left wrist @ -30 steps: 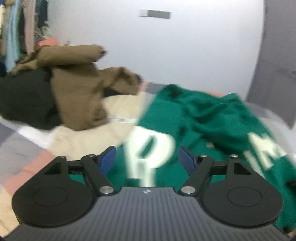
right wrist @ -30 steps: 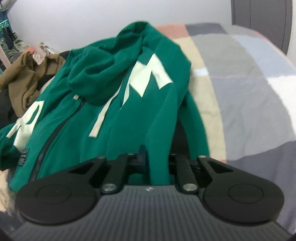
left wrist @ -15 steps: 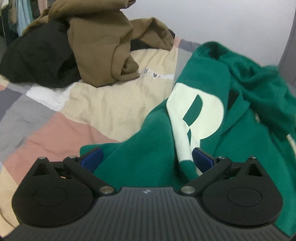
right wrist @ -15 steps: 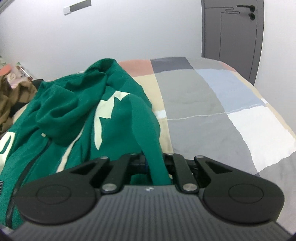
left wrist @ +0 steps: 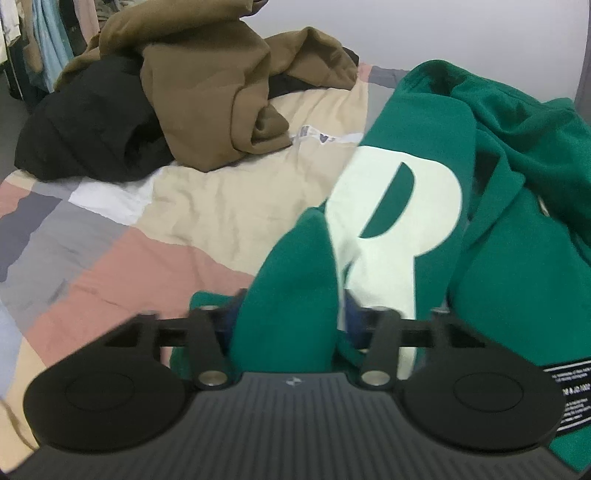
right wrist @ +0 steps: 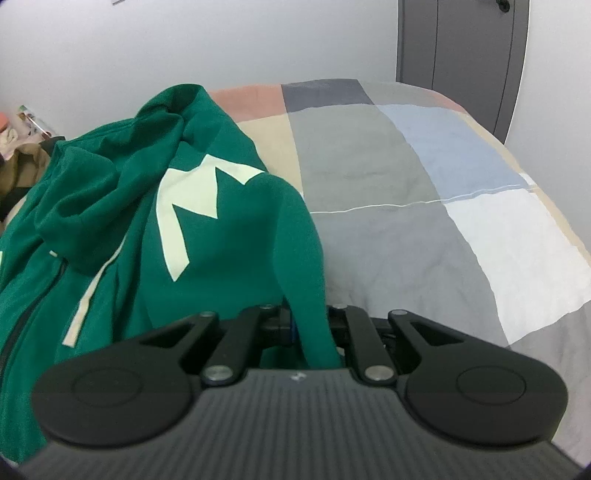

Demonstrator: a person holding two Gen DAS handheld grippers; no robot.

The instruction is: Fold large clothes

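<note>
A large green hoodie (left wrist: 498,258) with pale letters lies crumpled on the bed, its big "R" (left wrist: 399,206) facing the left wrist view. My left gripper (left wrist: 290,317) has a thick fold of the hoodie's edge between its blue pads, and its jaws are closing on it. In the right wrist view the same hoodie (right wrist: 122,221) shows a pale "M" (right wrist: 195,199), a zip and a drawstring. My right gripper (right wrist: 308,317) is shut on a raised ridge of the green cloth at the hoodie's right side.
The bed wears a patchwork cover (right wrist: 406,236) of grey, beige, pink and white. A brown garment (left wrist: 207,92) and a black one (left wrist: 85,122) are heaped at the back left. Clothes hang at the far left (left wrist: 44,33). A grey door (right wrist: 461,48) stands behind the bed.
My left gripper has dropped toward the hoodie's left edge, opened wide around it, then closed in on the fold. My right gripper has kept its hold and carried the cloth sideways.
</note>
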